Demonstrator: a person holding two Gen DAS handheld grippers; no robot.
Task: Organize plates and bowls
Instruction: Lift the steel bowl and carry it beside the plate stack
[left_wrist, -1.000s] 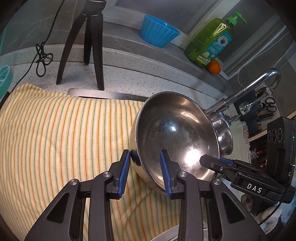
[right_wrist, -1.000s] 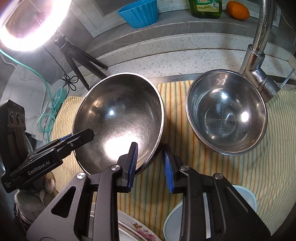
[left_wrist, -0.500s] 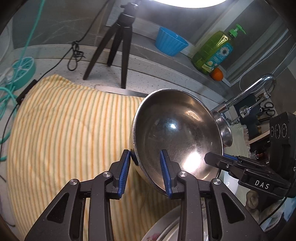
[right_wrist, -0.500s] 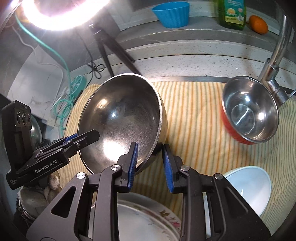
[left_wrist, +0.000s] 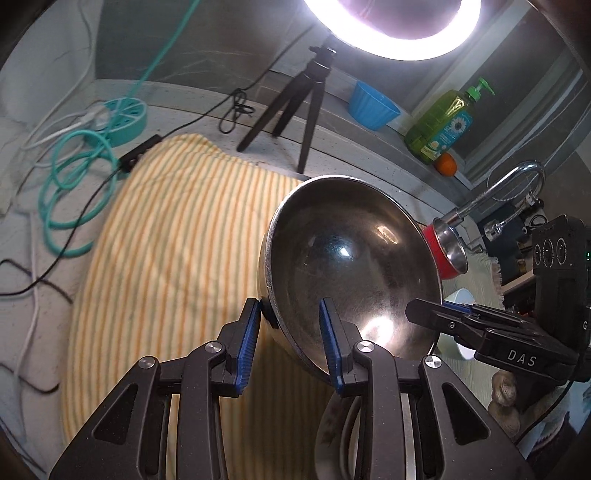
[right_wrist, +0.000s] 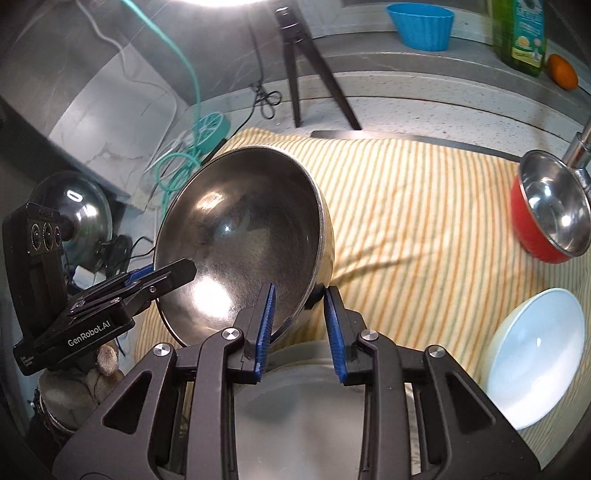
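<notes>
Both my tongs pinch the steel bowl's (left_wrist: 351, 266) rim: left tongs (left_wrist: 290, 341) one side, right tongs (right_wrist: 299, 328) opposite, barely parted.

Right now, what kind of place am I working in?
Most likely a home kitchen sink counter rigged for recording: a chrome faucet over a speckled stone counter, a dish soap bottle on the ledge, and a ring light on a tripod.
</notes>
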